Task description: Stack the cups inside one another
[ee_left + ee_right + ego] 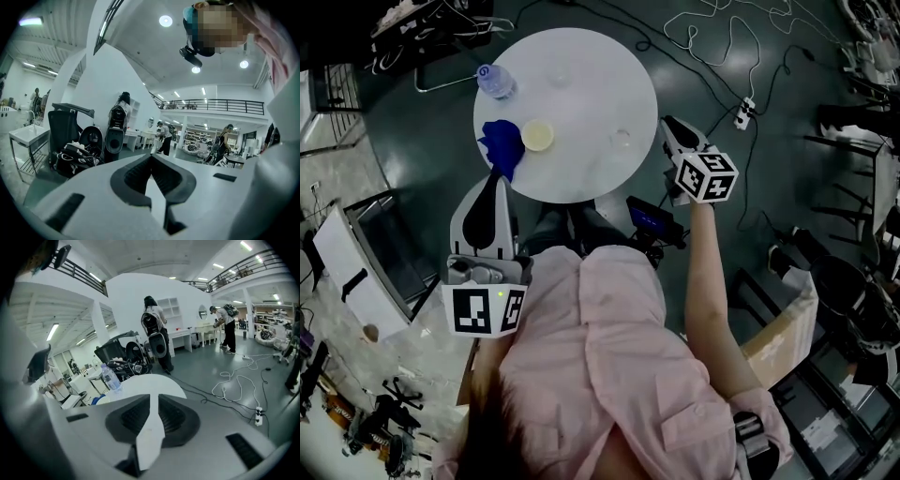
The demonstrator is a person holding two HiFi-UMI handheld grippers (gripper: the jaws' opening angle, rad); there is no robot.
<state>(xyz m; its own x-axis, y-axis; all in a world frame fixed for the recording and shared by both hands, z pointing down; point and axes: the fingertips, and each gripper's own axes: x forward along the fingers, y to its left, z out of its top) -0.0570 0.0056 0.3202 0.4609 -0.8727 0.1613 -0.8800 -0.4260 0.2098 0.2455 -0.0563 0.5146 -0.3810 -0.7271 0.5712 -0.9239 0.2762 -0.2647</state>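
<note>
L gripper point(151, 161) is clenched, tips meeting, nothing in it; R gripper point(153, 399) is a thin slit apart, also empty. Both are at the near edge of the round table point(581, 56). Pale cup point(537, 136) sits just ahead of the L tip by a blue cloth point(501, 142); clear cup point(622, 139) is just left of the R tip.

Yellowish cup point(537, 135), clear cup point(622, 139), unstacked

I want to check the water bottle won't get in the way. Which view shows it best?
The head view: the water bottle shows whole from above, at the far-left rim of the table. The right gripper view catches it side-on, base hidden. The left gripper view misses it.
</note>
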